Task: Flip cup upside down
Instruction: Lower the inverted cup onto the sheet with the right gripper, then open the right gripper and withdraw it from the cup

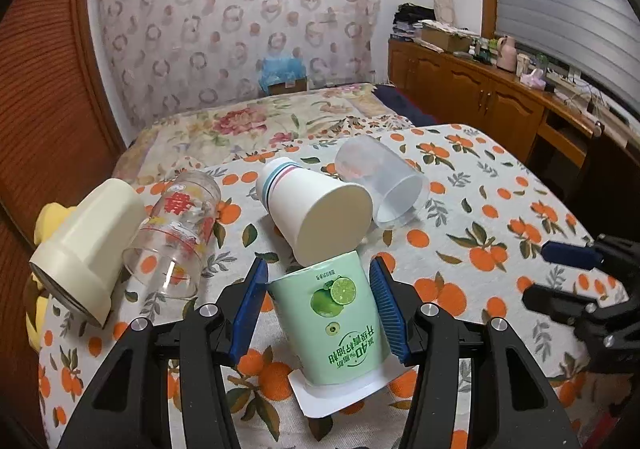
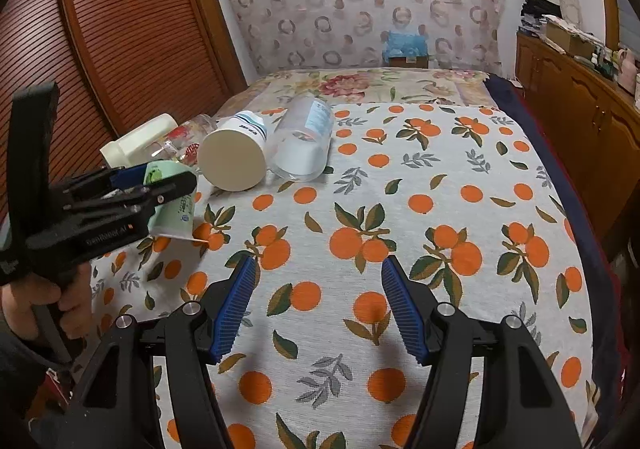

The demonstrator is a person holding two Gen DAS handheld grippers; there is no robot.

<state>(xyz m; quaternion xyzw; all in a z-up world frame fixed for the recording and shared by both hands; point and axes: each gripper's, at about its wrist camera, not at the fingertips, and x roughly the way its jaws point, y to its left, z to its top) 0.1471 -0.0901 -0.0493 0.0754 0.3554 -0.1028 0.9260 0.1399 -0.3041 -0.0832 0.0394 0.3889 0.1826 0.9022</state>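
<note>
The green cup point(image 1: 340, 321) is sitting between the left gripper point(image 1: 318, 305) fingers; paper cup point(image 1: 316, 205) lying just beyond, jar point(image 1: 176, 233) lying left.

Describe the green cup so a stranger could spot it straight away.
On the orange-print tablecloth, find the cluster of cups lying on their sides. Nearest the camera, between the left gripper fingers, stands the green cup: the only one with lime pictures and its mouth down.
</note>
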